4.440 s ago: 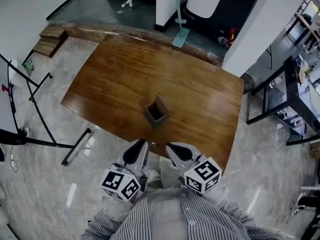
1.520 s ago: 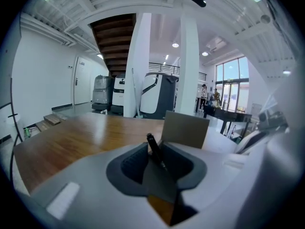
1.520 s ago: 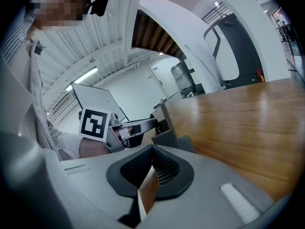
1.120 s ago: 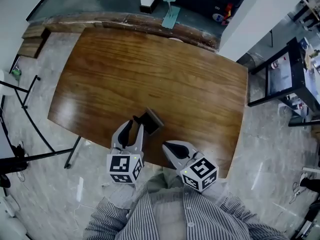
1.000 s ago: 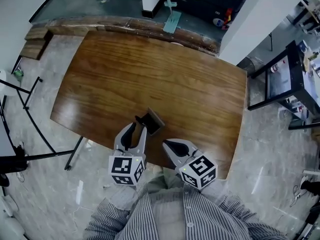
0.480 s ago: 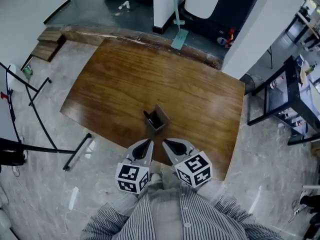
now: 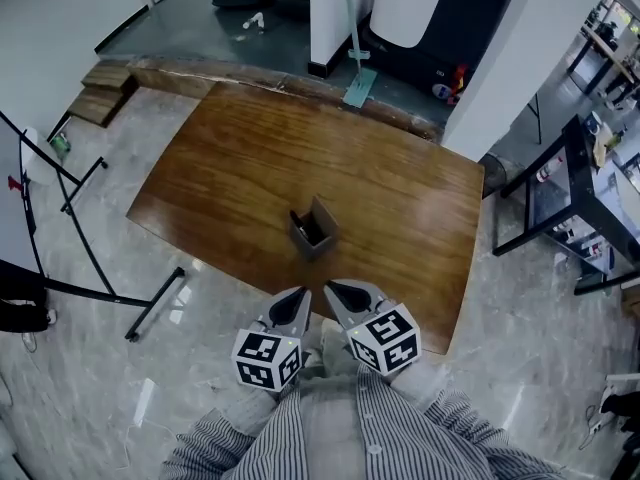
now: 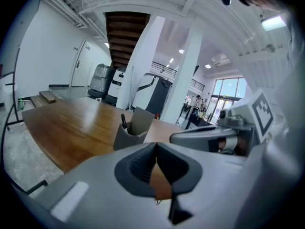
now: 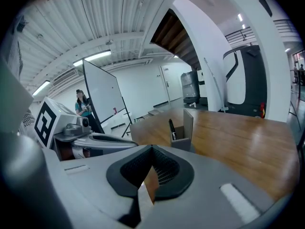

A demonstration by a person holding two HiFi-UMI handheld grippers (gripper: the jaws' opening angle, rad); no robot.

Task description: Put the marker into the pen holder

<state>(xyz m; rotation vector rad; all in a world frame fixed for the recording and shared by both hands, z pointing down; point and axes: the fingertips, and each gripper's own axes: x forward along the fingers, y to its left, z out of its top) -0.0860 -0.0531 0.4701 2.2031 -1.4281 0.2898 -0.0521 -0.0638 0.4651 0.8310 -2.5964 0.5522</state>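
Note:
A grey pen holder stands on the wooden table, near its front edge. The black marker stands upright inside it, also seen as a marker in the holder and a marker in the holder. My left gripper hovers at the table's near edge, short of the holder, jaws shut with nothing between them. My right gripper is beside it, also shut and empty.
Black stand legs spread over the floor at the left. A black metal rack stands right of the table. A white pillar rises beyond the far edge. A whiteboard and a person are off to the left.
The left gripper was open right at the pen holder; it has drawn back to the table's near edge and shut. The marker stays in the holder. The right gripper hardly moved.

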